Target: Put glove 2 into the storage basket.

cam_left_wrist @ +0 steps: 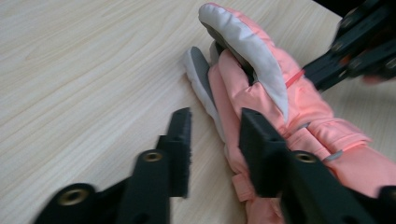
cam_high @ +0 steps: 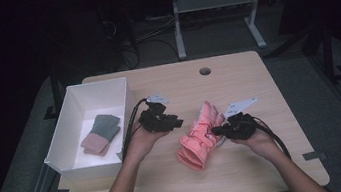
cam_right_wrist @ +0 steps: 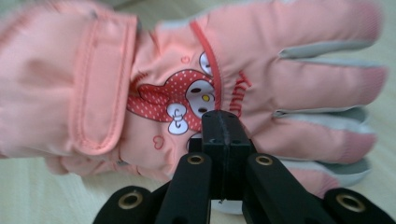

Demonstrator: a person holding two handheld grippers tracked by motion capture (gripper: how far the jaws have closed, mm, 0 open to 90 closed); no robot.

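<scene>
A padded salmon-pink ski glove [cam_high: 199,136] lies on the pale wooden counter [cam_high: 249,165], right of a white box [cam_high: 63,136]. The right tongs [cam_right_wrist: 223,122] are pinched closed on its edge; the left tongs [cam_left_wrist: 212,135] gape beside its fingers.

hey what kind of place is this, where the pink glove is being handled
Probably a lab or workshop set up for recording handling tasks. A plain wooden table with a cable hole stands on grey carpet, loose cables trail on the floor behind it, and another metal-legged desk stands beyond.
</scene>
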